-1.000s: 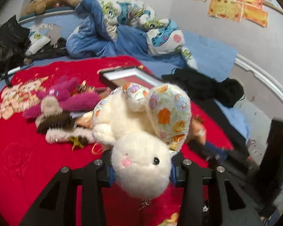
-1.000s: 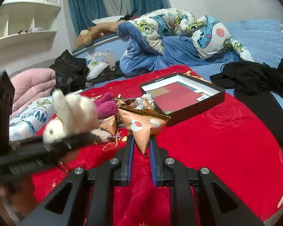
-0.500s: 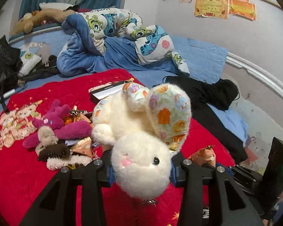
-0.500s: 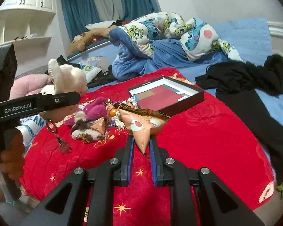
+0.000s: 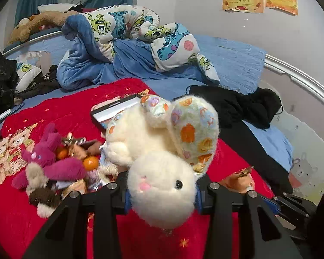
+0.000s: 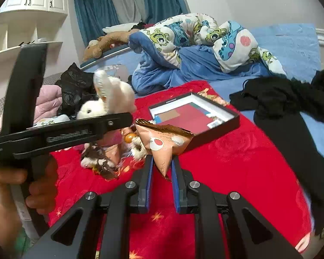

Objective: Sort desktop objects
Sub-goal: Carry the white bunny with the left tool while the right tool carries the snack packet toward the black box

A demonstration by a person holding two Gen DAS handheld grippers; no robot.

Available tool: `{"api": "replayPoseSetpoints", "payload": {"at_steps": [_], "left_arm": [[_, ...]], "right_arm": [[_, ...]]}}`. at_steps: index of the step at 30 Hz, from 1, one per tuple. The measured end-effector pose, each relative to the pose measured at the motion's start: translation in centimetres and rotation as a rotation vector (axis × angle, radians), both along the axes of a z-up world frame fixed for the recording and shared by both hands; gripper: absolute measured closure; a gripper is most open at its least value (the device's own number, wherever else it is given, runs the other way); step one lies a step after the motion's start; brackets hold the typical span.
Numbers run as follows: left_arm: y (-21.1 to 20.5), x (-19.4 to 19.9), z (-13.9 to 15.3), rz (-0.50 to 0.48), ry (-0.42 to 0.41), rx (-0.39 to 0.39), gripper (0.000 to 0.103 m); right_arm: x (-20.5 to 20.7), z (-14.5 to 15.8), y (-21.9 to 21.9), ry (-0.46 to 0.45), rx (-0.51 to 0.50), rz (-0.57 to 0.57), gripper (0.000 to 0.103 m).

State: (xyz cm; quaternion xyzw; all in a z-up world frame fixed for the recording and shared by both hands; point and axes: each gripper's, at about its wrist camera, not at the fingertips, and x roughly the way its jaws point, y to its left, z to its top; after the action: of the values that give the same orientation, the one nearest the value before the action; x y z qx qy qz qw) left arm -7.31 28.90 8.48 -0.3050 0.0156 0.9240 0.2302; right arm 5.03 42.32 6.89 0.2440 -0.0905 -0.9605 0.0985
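Left gripper (image 5: 162,196) clamped on the rabbit's (image 5: 162,151) head, aloft over the red blanket (image 5: 54,112). Right gripper (image 6: 161,172) pinching a snack bag (image 6: 164,142) by its tip. Likely trouble: slick foil slipping out, or the soft head squeezing free short of the box (image 6: 224,127).

Even indoor light, fairly bright, shadows soft. Strong fisheye bending, black corners in both views. Motion blur on left gripper (image 6: 110,116) and plush rabbit (image 6: 110,99) in right view; elsewhere sharp.
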Motion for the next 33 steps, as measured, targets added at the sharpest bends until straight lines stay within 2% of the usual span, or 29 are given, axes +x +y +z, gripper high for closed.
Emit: {"api": "replayPoseSetpoints", "payload": {"at_steps": [5,11,18,20,25,28,31,33], "left_arm": [[2.1,-4.1,0.8,-0.001,0.026,-0.016,0.059],[3.9,-10.1,0.3,0.001,0.03,0.012,0.059],[4.8,-16.5,-4.2,0.023,-0.005,0.024,0.059],[5.0,-17.6,-6.0,0.022,-0.024,0.0,0.059],[5.7,-18.3,-9.6,-0.023,-0.025,-0.051,0.059],[5.9,-19.1,-11.2,-0.041,-0.056,-0.036,0.059],[6.2,-20.0,-12.4,-0.044,-0.064,-0.051,0.059],[6.5,-20.3,-13.0,-0.037,-0.067,-0.067,0.059]], "right_arm": [[-3.1,1.0,1.9,0.016,0.002,0.002,0.087],[-8.6,1.2,4.3,0.014,-0.039,0.003,0.087],[-15.5,-0.4,5.9,0.006,-0.004,-0.005,0.087],[-17.1,-1.4,6.1,-0.007,0.003,-0.015,0.087],[-20.3,-5.1,6.1,-0.061,-0.018,-0.034,0.087],[-21.1,-6.8,5.6,-0.095,-0.007,-0.034,0.087],[-21.8,-7.0,6.3,-0.106,-0.033,-0.059,0.087],[-22.2,-6.6,6.5,-0.101,-0.009,-0.083,0.087]]}}
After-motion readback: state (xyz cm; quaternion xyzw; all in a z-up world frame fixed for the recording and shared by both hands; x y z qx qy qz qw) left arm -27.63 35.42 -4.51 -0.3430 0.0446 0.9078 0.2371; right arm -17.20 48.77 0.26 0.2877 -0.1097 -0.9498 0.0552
